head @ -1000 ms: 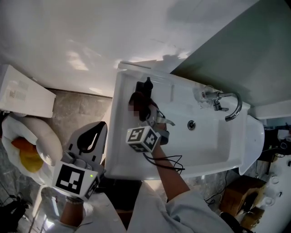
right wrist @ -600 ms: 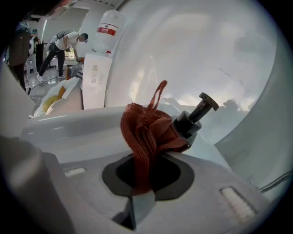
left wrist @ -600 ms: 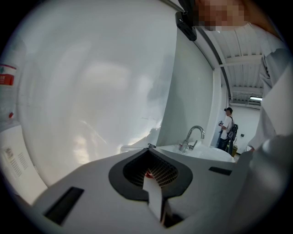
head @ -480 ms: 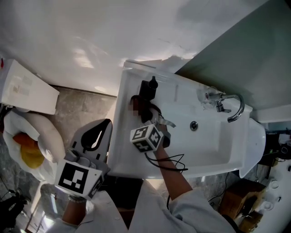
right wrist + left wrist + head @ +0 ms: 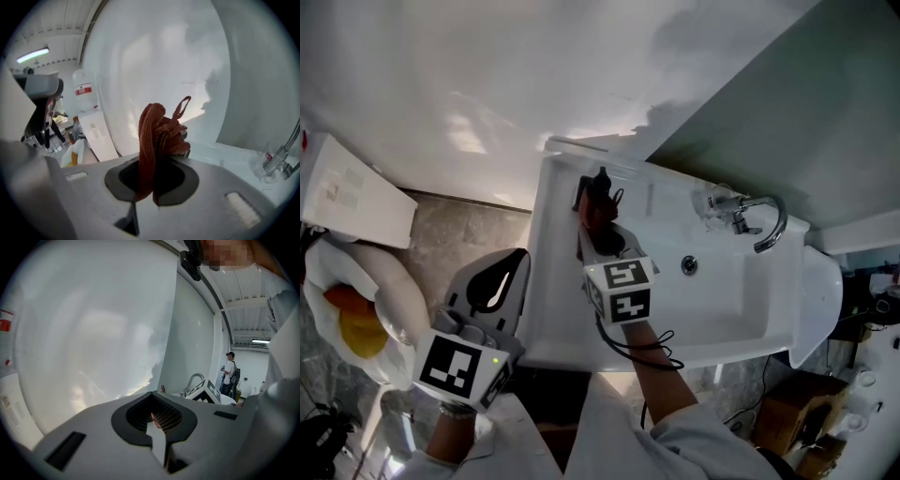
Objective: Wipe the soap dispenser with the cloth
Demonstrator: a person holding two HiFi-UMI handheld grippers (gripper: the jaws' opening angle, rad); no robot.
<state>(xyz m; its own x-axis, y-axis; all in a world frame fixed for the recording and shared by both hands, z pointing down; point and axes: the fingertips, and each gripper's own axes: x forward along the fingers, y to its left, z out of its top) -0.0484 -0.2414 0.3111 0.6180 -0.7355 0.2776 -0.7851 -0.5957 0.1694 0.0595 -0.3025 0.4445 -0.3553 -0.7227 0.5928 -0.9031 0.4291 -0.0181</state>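
The right hand-held gripper (image 5: 602,236) is clamped on the red cloth (image 5: 153,140). The cloth lies against the soap dispenser (image 5: 602,178) at the sink's (image 5: 750,314) rear corner. The left hand-held gripper (image 5: 157,439) is closed on nothing, clear of the sink. Compared with the earlier frame, the cloth now sits further up against the dispenser.

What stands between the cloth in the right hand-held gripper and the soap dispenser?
Nothing visible: the cloth, clamped in the right hand-held gripper, sits right at the soap dispenser on the sink.
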